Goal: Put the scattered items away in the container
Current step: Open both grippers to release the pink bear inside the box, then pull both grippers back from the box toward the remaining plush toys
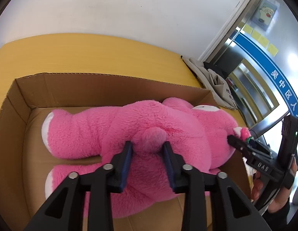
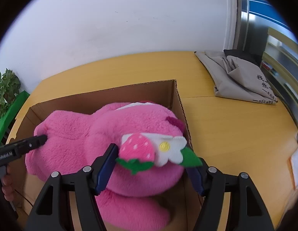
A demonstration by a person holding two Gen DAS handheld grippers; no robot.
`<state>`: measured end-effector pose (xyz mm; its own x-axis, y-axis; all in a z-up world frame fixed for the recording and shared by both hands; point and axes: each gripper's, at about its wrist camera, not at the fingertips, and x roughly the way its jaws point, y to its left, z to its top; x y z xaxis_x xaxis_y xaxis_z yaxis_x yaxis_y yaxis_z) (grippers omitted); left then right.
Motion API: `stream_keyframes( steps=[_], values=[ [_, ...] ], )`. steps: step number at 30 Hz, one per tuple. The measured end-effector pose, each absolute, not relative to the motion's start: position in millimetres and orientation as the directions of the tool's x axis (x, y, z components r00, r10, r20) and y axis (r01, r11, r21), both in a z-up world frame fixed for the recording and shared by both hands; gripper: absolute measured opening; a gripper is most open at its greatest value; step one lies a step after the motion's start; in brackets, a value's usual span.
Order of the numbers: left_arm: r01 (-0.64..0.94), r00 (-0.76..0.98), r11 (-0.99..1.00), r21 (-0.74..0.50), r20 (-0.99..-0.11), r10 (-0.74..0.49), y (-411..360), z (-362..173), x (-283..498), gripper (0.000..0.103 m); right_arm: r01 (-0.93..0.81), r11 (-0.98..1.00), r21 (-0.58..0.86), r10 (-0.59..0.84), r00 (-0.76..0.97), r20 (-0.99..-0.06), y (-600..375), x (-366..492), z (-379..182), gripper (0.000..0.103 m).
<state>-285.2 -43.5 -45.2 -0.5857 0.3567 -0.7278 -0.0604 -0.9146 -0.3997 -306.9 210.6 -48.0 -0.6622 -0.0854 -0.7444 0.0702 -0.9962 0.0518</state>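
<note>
Both your grippers stood apart over the bear [image 1: 129, 127] in the box [image 1: 20, 104]: left gripper [image 1: 148, 146] astride its tail [image 1: 149, 138], right gripper [image 2: 154, 154] astride its strawberry [image 2: 137, 150].

Ahead of my left gripper [image 1: 148, 146] the plush bear [image 1: 129, 127] lies inside the cardboard box [image 1: 102, 86], its tail between my jaws. My right gripper [image 2: 154, 165] straddles its strawberry ornament [image 2: 137, 152]; a folded cloth bag [image 2: 237, 77] lies on the table [image 2: 235, 127], beyond and right of the box.
</note>
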Motion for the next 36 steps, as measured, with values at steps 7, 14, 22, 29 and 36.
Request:
stream_keyframes(
  steps=[7, 14, 22, 29, 36],
  values=[
    [-0.037, -0.731, -0.934, -0.356, -0.628, 0.268, -61, 33, -216, 0.092, 0.031, -0.992, 0.12, -0.113, -0.634, -0.765, 207, -261, -11, 0.068],
    [-0.005, -0.831, -0.966, -0.257, -0.536, 0.147, -55, 92, -124, 0.103, 0.011, -0.985, 0.175, -0.138, -0.666, -0.733, 199, -207, 41, 0.068],
    [-0.015, -0.882, -0.977, -0.211, -0.457, 0.113, -69, 121, -39, 0.103, 0.021, -0.98, 0.2, -0.158, -0.697, -0.699, 198, -151, 81, 0.068],
    [0.03, -0.897, -0.977, -0.211, -0.436, 0.066, -51, 118, 17, 0.103, 0.022, -0.995, 0.097, -0.08, -0.758, -0.647, 182, -101, 104, 0.068],
    [0.067, -0.851, -0.985, -0.158, -0.525, 0.027, -28, 85, 31, 0.103, 0.096, -0.995, 0.032, -0.095, -0.779, -0.62, 170, -62, 93, 0.068]
  ],
)
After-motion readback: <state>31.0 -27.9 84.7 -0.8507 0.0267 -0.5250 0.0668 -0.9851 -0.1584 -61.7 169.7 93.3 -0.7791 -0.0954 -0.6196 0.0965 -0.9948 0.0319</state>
